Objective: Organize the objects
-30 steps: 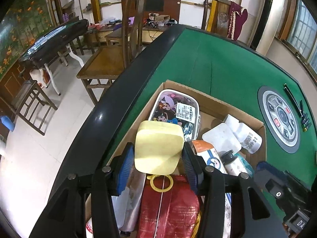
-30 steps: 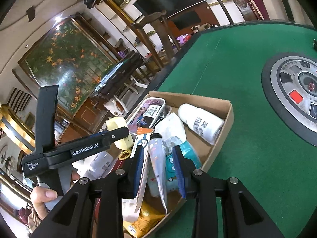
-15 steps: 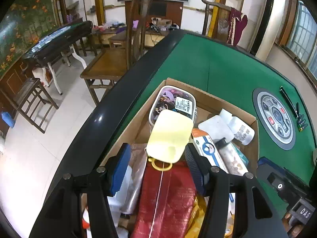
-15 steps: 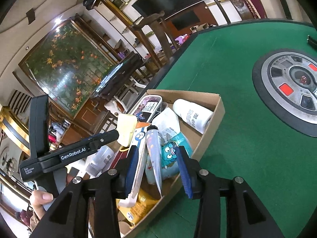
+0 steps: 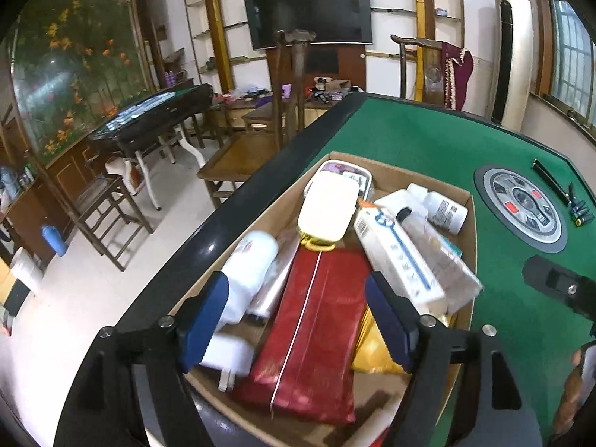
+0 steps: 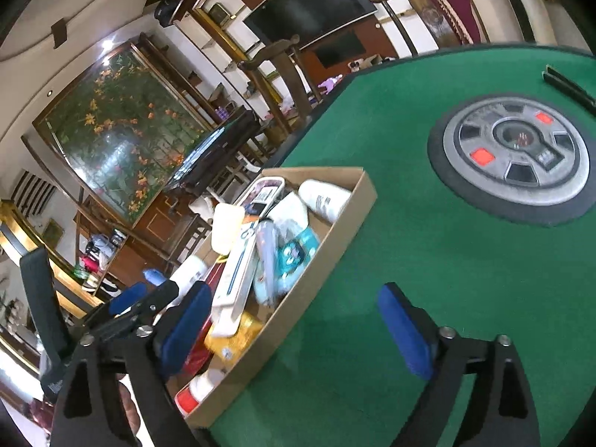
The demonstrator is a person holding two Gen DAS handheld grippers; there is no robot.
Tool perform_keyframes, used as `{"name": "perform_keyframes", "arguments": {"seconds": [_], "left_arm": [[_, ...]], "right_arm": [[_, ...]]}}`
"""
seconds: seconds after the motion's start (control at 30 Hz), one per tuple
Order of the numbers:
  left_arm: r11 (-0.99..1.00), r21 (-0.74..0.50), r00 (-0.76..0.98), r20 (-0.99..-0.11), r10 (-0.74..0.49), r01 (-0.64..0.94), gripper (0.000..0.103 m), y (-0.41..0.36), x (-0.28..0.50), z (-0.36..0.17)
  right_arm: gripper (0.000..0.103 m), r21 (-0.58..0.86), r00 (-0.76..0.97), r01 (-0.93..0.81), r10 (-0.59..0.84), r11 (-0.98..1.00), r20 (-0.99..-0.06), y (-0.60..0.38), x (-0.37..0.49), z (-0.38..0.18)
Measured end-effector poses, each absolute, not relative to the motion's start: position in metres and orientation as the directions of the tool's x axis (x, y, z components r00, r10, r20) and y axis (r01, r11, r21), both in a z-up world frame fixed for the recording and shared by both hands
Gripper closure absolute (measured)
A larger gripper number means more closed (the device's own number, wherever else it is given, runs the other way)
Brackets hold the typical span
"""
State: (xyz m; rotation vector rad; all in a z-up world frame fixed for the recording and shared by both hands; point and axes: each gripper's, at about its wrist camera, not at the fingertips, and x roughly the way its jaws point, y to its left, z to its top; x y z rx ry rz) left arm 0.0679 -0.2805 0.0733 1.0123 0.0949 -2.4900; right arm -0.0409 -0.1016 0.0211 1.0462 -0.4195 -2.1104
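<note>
A cardboard box (image 5: 470,246) (image 6: 337,231) sits on the green table, full of several items. A pale yellow pouch (image 5: 327,206) (image 6: 225,227) lies in it on top of a cartoon-printed case (image 5: 357,175). A red packet (image 5: 313,320), a white and blue carton (image 5: 398,257) and white bottles (image 5: 443,206) lie around it. My left gripper (image 5: 298,316) is open and empty, raised above the near end of the box. My right gripper (image 6: 294,327) is open and empty, above the box's right wall and the felt.
A round grey control panel (image 5: 521,205) (image 6: 510,156) is set in the green felt (image 6: 428,260) to the right of the box. Small black items (image 5: 555,182) lie beyond it. The table's black rim (image 5: 231,216) runs along the box's left side. Wooden chairs (image 5: 283,85) stand past it.
My left gripper let go of the yellow pouch, which now lies in the box, and pulled back and up. My right gripper opened wide and moved right, off the items in the box.
</note>
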Motion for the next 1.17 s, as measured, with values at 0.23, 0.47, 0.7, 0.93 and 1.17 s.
{"name": "perform_keyframes", "arguments": {"seconds": [0.23,0.47,0.7,0.93,1.17], "left_arm": [[-0.877,0.151,-0.635,-0.635,-0.440,0.456,0.019,-0.272,0.095,0.077],[-0.838,0.171,-0.648,-0.562,-0.514,0.518,0.015,-0.275,0.122,0.089],[-0.738,0.233,-0.599,-0.455,-0.658,0.633,0.012,-0.280,0.143,0.105],[-0.818,0.139,-0.614,-0.595,-0.520,0.558,0.012,-0.281,0.136,0.085],[-0.853,0.081,-0.626,-0.644,-0.439,0.515,0.012,-0.276,0.128,0.073]], "right_arm": [[0.000,0.417,-0.422,0.562,-0.681,-0.714,-0.598,-0.117,-0.015,0.032],[0.000,0.231,-0.483,0.641,-0.618,-0.732,-0.620,-0.137,0.012,0.042],[0.000,0.147,-0.488,0.697,-0.614,-0.702,-0.620,-0.145,0.033,0.048],[0.000,0.145,-0.490,0.689,-0.604,-0.710,-0.628,-0.141,0.037,0.048],[0.000,0.171,-0.485,0.672,-0.602,-0.721,-0.635,-0.136,0.032,0.044]]}}
